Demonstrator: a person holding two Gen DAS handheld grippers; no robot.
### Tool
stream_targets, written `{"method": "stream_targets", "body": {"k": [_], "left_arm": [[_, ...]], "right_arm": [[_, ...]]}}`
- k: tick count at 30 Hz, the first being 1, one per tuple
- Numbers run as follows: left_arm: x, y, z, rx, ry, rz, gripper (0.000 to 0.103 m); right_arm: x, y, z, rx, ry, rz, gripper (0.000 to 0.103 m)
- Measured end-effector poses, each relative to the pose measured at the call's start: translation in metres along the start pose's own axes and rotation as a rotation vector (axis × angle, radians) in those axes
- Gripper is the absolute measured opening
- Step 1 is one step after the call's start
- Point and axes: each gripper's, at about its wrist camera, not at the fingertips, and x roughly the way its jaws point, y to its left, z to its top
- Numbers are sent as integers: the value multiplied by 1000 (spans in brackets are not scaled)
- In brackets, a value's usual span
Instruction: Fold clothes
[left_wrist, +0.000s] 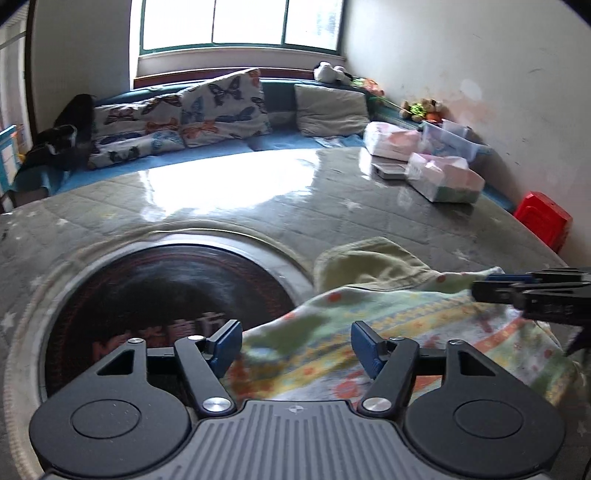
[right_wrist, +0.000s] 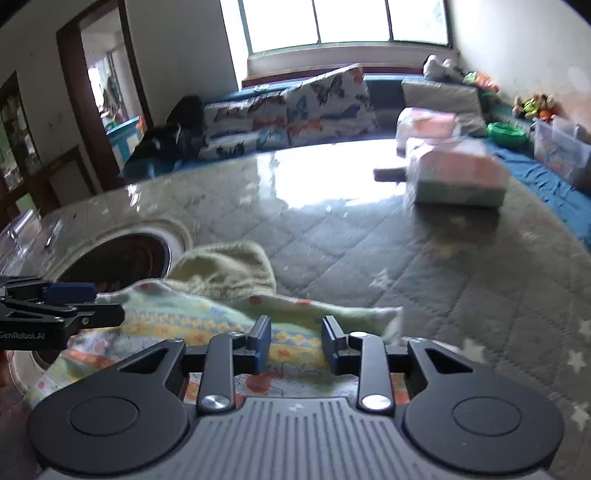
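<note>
Your left claw (left_wrist: 295, 347) and right claw (right_wrist: 295, 345) both hover open, gripping nothing, above the patterned garment (left_wrist: 388, 325). It lies crumpled on the tabletop (right_wrist: 406, 258), running left to right beneath both claws.

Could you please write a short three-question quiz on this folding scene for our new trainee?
1. True or false: the left gripper is clamped on the patterned garment.
2. What sits left of the garment: A) a dark round inset in the table, B) a laundry basket, C) a chair?
3. What plain piece lies behind the patterned garment?

Key: 1 false, its jaws stand open; 2 A; 3 a pale green cloth.
</note>
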Motion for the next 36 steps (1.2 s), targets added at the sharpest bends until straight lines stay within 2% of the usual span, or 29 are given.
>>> {"method": "stream_targets", "body": {"k": [5, 9, 14, 23, 28, 34, 36], "left_arm": [[12, -2, -3, 2, 22, -1, 68], [3, -1, -6, 3, 13, -3, 67], [-17, -1, -18, 8, 5, -9, 68], [-49, 1, -58, 2, 1, 31, 69], [-64, 17, -66, -55, -9, 55, 69], [-79, 46, -68, -152, -26, 111, 74], [-84, 56, -68, -189, -29, 125, 79]], "right_arm": [[-9, 10, -1, -33, -11, -8, 37], [-29, 29, -9, -98, -14, 54, 45], [-42, 52, -29, -178, 18, 118, 47], [-55, 79, -62, -301, 21, 91, 55], [-65, 93, -56, -348, 2, 119, 55], [-61, 138, -60, -478, 22, 208, 55], [-59, 157, -63, -542, 29, 242, 55]]}}
